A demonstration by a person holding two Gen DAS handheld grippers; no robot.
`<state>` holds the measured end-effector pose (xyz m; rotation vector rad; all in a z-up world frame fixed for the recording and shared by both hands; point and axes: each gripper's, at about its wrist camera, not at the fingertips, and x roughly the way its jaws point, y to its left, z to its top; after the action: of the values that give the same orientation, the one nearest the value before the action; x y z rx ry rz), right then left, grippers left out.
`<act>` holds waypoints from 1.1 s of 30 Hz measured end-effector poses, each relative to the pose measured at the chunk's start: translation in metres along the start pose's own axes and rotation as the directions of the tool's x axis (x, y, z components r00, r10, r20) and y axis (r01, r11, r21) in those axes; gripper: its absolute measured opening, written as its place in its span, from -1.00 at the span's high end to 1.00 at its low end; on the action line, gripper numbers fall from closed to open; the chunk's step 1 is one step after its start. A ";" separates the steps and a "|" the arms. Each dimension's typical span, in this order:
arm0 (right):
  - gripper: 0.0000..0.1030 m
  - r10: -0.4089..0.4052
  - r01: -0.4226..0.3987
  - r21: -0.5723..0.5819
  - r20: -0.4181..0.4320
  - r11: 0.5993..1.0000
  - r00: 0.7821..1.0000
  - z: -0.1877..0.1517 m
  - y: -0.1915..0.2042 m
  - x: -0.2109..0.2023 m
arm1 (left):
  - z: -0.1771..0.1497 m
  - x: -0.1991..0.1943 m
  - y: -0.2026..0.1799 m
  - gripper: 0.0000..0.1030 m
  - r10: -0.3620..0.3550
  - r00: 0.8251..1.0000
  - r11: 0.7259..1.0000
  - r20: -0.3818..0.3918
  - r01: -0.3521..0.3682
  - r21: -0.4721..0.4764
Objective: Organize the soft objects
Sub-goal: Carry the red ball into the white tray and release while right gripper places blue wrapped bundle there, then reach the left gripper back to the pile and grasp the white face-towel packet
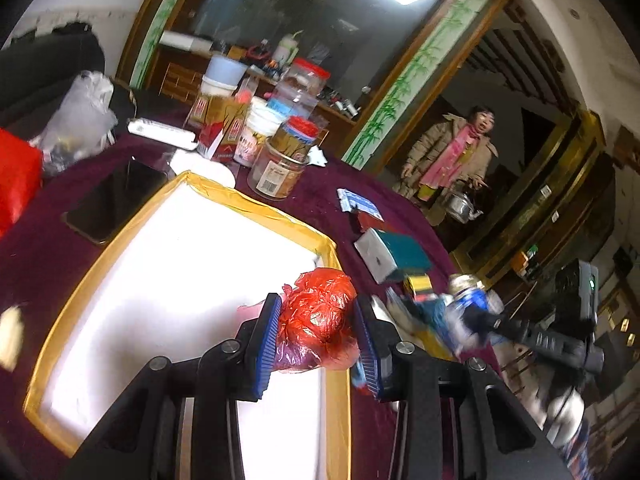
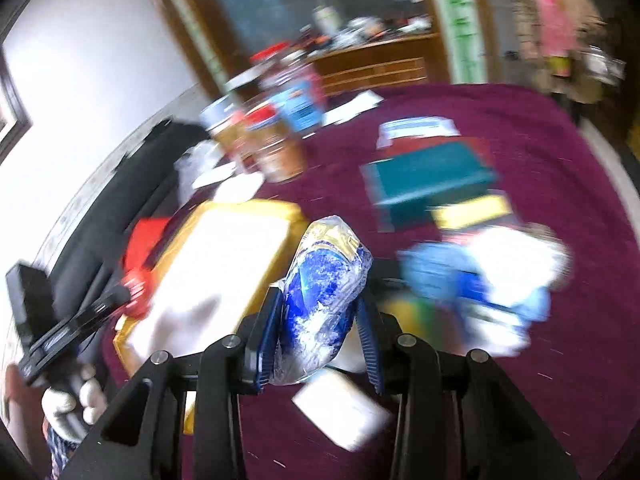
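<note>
My left gripper [image 1: 318, 334] is shut on a crumpled red plastic bag [image 1: 320, 316], held over the near right corner of a white box with yellow taped edges [image 1: 256, 208]. My right gripper [image 2: 320, 326] is shut on a blue and white plastic packet [image 2: 326, 280], lifted above the purple tablecloth [image 2: 540, 360]. From the left wrist view the right gripper [image 1: 472, 320] with its packet shows at the right. The right wrist view is blurred; there the left gripper [image 2: 132, 292] with the red bag hangs at the box's [image 2: 224, 264] left side.
Jars and tins [image 1: 276, 136] crowd the table's far side beside a black phone [image 1: 116, 200]. Teal and white boxes [image 1: 384, 252] and a heap of blue and white soft packets [image 2: 488, 280] lie right of the box. A person [image 1: 452, 156] holding a kettle stands beyond the table.
</note>
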<state>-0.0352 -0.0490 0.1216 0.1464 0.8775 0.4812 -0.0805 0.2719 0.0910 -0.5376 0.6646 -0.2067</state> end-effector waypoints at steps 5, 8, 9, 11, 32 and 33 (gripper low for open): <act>0.31 0.063 -0.068 -0.065 -0.088 0.996 0.994 0.025 0.063 0.070 | 0.027 0.047 0.023 0.27 0.006 0.999 0.998 -0.044 -0.009 -0.061; 0.31 0.043 -0.056 -0.097 -0.131 0.994 0.990 0.032 0.086 0.107 | 0.033 0.072 0.036 0.26 0.010 0.998 0.995 -0.067 -0.016 -0.095; 0.31 0.035 -0.050 -0.099 -0.144 0.994 0.989 0.032 0.089 0.118 | 0.034 0.079 0.041 0.25 0.011 0.997 0.994 -0.074 -0.019 -0.107; 0.30 0.012 -0.030 -0.101 -0.173 0.994 0.985 0.032 0.090 0.137 | 0.035 0.093 0.051 0.24 0.012 0.996 0.990 -0.087 -0.024 -0.139; -0.24 -0.050 0.053 -0.137 0.025 0.989 0.998 0.010 0.067 0.058 | 0.008 0.033 0.022 -0.43 -0.035 0.997 0.981 -0.073 0.020 -0.192; -0.25 -0.059 0.064 -0.128 0.040 0.990 0.997 0.006 0.059 0.049 | 0.004 0.030 0.015 -0.43 -0.042 0.996 0.983 -0.078 0.027 -0.180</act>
<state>-0.0245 0.0260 0.1099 0.0091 0.8102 0.4749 -0.0545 0.2754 0.0694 -0.7163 0.7577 -0.2037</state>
